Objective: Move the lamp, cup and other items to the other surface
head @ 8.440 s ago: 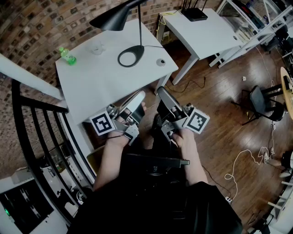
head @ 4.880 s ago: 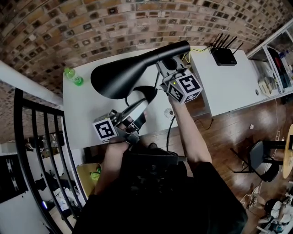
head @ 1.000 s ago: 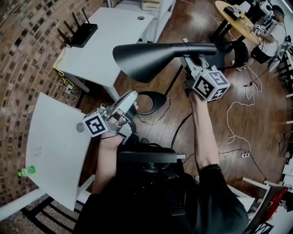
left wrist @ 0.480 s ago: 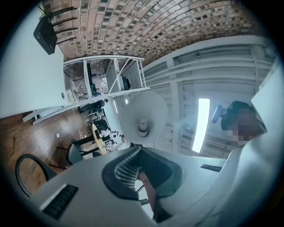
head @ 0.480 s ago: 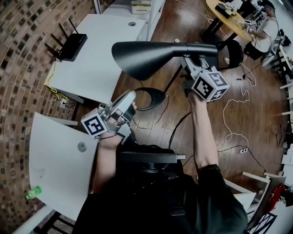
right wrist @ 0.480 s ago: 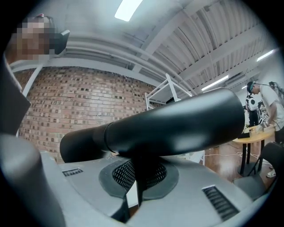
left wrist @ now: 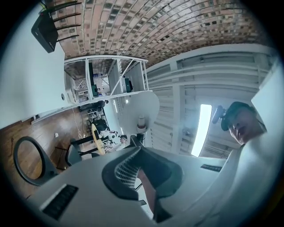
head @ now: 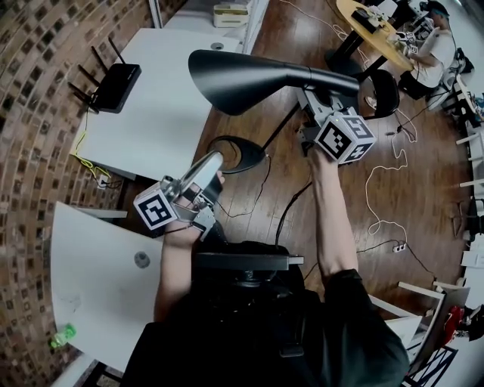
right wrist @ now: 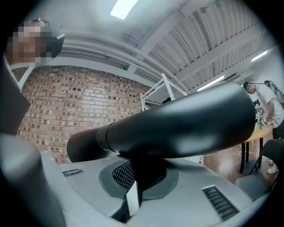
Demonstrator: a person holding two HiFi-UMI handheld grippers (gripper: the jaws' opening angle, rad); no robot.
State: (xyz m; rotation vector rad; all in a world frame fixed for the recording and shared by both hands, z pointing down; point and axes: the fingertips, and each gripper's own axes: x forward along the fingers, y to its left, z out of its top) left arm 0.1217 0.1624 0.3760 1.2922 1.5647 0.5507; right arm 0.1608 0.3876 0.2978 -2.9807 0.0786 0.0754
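Note:
My right gripper (head: 312, 92) is shut on the thin stem of the black lamp, just under its long cone shade (head: 238, 75). The lamp hangs over the wooden floor with its ring base (head: 237, 153) in the air. In the right gripper view the shade (right wrist: 177, 126) crosses right above the shut pads. My left gripper (head: 209, 163) is shut with nothing in it, just left of the ring base (left wrist: 27, 159). The first white table (head: 91, 302) at lower left carries a green bottle (head: 64, 335), a faint clear cup (head: 72, 302) and a small round thing (head: 141, 259).
A second white table (head: 170, 106) with a black router (head: 113, 87) stands ahead at upper left, beside the brick wall. Cables (head: 382, 219) trail over the floor. A black chair (head: 383, 89) and a round wooden table (head: 370, 19) with a seated person are at upper right.
Both grippers and the lamp have been carried on across the floor. The first table has slid further to the lower left of the view, and the router table has drawn nearer.

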